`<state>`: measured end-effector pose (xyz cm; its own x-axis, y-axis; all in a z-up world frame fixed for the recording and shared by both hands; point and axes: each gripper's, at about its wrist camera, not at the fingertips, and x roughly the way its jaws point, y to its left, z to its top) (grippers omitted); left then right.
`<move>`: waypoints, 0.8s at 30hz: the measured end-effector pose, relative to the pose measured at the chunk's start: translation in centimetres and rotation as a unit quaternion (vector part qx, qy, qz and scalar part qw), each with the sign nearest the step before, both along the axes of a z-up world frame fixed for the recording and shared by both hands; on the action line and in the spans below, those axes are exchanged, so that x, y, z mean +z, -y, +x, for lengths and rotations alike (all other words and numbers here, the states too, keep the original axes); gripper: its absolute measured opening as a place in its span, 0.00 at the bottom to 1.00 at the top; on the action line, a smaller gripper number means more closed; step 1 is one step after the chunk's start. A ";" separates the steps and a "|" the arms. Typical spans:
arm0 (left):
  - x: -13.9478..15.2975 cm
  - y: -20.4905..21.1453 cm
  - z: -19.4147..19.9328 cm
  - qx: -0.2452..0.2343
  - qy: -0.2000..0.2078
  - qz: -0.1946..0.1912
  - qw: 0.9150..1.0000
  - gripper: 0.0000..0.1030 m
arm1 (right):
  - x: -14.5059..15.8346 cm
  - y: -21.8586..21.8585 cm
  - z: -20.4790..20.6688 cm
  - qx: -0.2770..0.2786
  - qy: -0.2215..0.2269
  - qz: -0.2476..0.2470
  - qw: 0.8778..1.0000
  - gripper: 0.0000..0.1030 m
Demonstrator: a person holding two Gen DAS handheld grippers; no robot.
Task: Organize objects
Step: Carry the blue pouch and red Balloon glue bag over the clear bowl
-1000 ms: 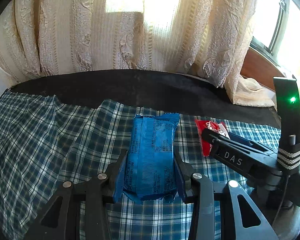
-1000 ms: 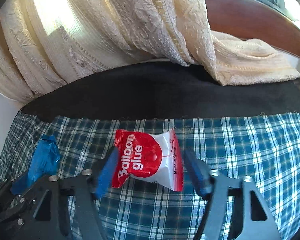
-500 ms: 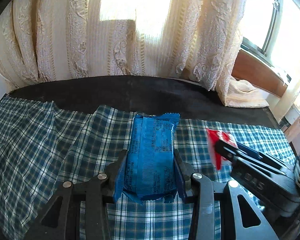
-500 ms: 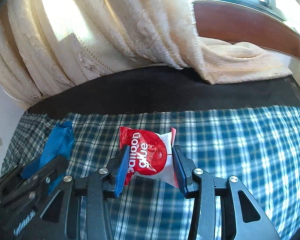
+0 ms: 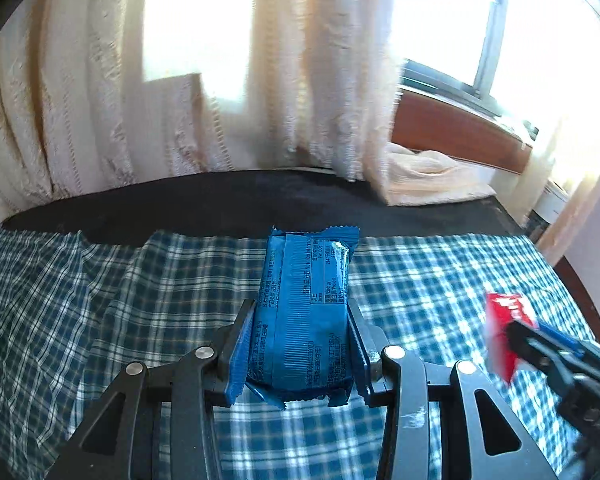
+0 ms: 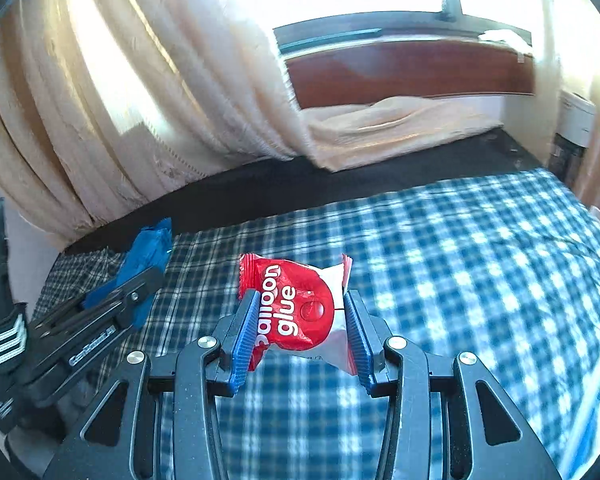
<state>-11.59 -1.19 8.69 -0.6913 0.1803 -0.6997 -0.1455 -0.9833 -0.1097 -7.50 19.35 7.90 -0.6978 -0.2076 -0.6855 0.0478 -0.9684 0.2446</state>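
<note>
My left tongs (image 5: 300, 350) clamped the blue wrapper (image 5: 306, 312); right tongs (image 6: 300, 322) pinched the red packet (image 6: 300, 308), both lifted off the checked cloth (image 6: 440, 260) for sorting.

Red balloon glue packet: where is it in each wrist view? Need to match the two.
Left wrist: red packet at the right edge, blurred, in the right gripper.
Right wrist: packet at centre, pinched between the blue fingers, above the cloth.
Shared landmark: blue-checked cloth; also the blue packet.
</note>
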 end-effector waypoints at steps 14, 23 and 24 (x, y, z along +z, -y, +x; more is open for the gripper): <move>0.8 -6.4 4.6 -0.102 -0.027 -0.022 0.994 0.43 | 4.4 -9.3 11.5 -0.093 -0.063 -0.021 0.994 0.43; 1.5 -9.7 7.4 -0.152 -0.040 -0.031 0.987 0.43 | 3.5 -16.4 18.8 -0.181 -0.061 -0.022 0.981 0.43; 1.6 -10.2 7.7 -0.158 -0.040 -0.031 0.986 0.43 | 3.1 -17.1 19.5 -0.190 -0.057 -0.021 0.980 0.43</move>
